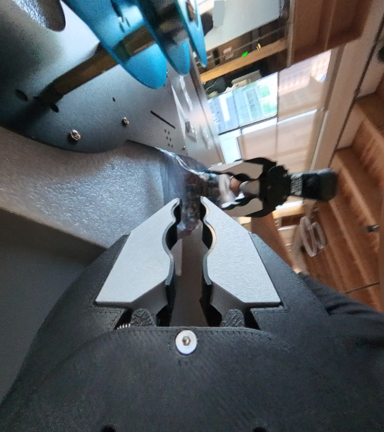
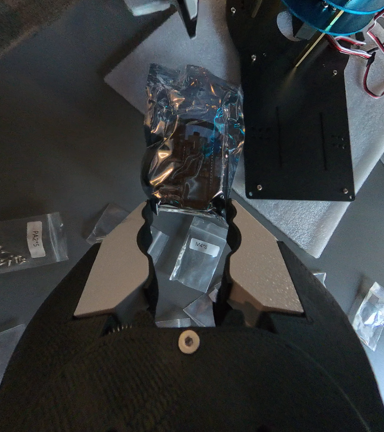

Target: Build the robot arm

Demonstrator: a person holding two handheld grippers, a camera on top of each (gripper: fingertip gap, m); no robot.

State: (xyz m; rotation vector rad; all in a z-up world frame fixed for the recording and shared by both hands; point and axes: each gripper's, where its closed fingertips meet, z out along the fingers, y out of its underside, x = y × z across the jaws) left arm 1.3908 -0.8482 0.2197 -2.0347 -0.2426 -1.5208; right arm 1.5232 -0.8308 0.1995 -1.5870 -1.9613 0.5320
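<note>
A crumpled silver anti-static bag (image 2: 193, 140) with a dark circuit board inside is held between both grippers above a grey foam sheet (image 2: 279, 222). My right gripper (image 2: 189, 205) grips the bag's near end across its width, one finger on each side. My left gripper (image 1: 189, 203) is shut on another edge of the same bag (image 1: 189, 215), pinched between the fingertips. The right gripper also shows in the left wrist view (image 1: 230, 187), just beyond my left fingertips and clamped on the bag.
A black drilled plate (image 2: 298, 140) lies on the foam, with a blue part and red-white wires (image 2: 350, 14) at its far end. Small clear zip bags (image 2: 22, 243) (image 2: 195, 257) (image 2: 371, 313) lie on the dark table. Wooden cabinets (image 1: 361, 210) stand behind. Left tips to right tips: about 15 cm.
</note>
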